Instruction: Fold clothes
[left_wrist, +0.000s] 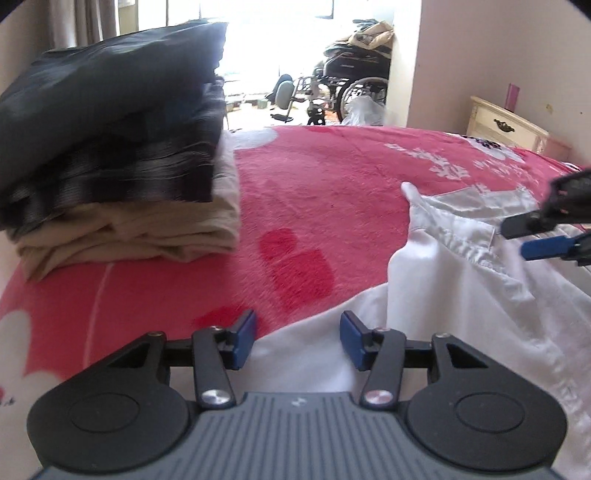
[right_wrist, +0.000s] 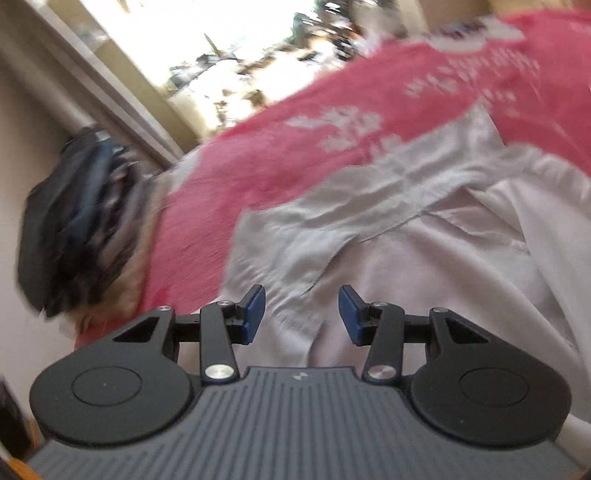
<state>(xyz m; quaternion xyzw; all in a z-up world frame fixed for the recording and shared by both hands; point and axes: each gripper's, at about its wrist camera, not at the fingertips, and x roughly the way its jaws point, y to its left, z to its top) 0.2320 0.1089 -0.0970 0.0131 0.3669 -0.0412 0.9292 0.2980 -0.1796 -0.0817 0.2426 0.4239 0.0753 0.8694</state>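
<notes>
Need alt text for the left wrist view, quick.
Open left gripper hovers over a white shirt's edge on a pink blanket. Folded clothes are stacked at left; the right gripper reaches in from the right edge.

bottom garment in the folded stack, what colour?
Beige, under dark folded clothes. The bottom garment shows best in the left wrist view; the right wrist view is blurred.

Black hand-held gripper (left_wrist: 298, 339), blue pads (left_wrist: 246, 339), ribbed grey body
</notes>
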